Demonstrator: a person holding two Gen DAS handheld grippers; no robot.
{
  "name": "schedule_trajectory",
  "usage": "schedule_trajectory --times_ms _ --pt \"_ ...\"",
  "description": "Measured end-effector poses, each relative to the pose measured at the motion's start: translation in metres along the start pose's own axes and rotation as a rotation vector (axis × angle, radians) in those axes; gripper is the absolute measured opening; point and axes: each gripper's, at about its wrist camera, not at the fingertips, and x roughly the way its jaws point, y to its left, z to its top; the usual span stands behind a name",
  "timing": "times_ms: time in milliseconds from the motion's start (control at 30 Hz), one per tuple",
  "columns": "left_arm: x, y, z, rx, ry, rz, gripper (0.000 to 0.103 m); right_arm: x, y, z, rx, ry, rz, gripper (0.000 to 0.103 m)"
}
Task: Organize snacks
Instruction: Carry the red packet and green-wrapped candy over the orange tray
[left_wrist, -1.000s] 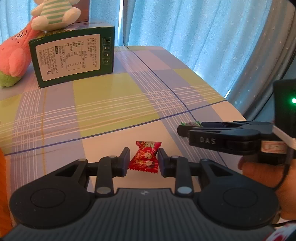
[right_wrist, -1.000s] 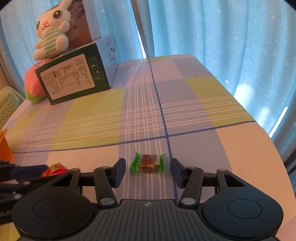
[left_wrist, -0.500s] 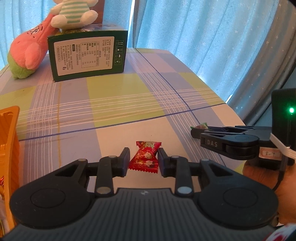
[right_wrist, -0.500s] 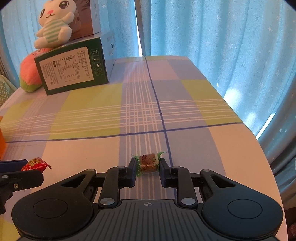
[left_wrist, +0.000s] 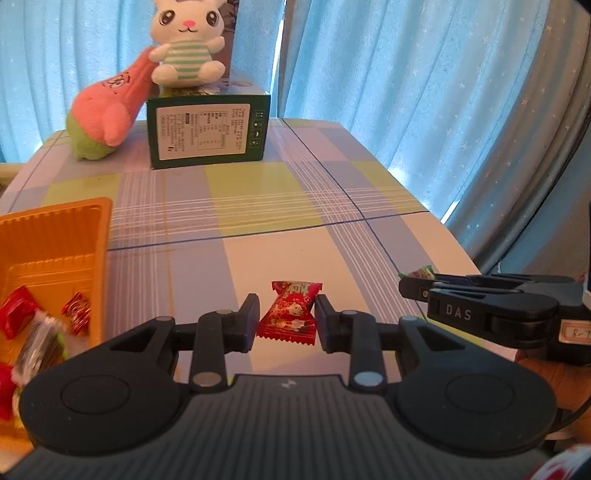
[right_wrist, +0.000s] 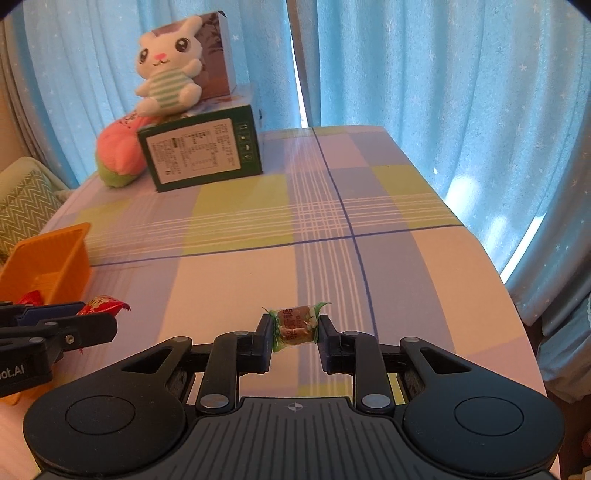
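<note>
My left gripper (left_wrist: 286, 317) is shut on a red wrapped candy (left_wrist: 290, 314) and holds it above the checked tablecloth. My right gripper (right_wrist: 294, 328) is shut on a brown candy with green twisted ends (right_wrist: 295, 325), also lifted off the table. An orange tray (left_wrist: 55, 236) sits at the left with several wrapped snacks (left_wrist: 22, 317) in it; it also shows in the right wrist view (right_wrist: 48, 258). The right gripper shows in the left wrist view (left_wrist: 406, 286), to the right of my left one. The left gripper shows at the left of the right wrist view (right_wrist: 107, 323).
A dark green box (left_wrist: 207, 133) stands at the back of the table with a white bunny plush (left_wrist: 186, 40) on top and a pink plush (left_wrist: 110, 110) beside it. Blue curtains hang behind. The table's right edge (right_wrist: 491, 266) curves close by.
Both grippers have lifted and swung left with their candies; the orange tray has come into view. The right gripper closed on the green-ended candy a second ago.
</note>
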Motion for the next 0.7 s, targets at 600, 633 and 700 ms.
schedule_trajectory --times_ms 600,633,700 --pt "-0.128 0.021 -0.072 -0.055 -0.052 0.08 0.029 -0.107 0.08 -0.063 -0.047 -0.02 0.096 0.025" --pt "-0.134 0.024 -0.075 -0.056 -0.055 0.086 0.029 -0.11 0.085 -0.066 -0.054 -0.022 0.105 0.025" --pt "-0.144 0.029 -0.08 -0.06 -0.061 0.1 0.029 -0.114 0.096 -0.07 -0.064 -0.023 0.12 0.025"
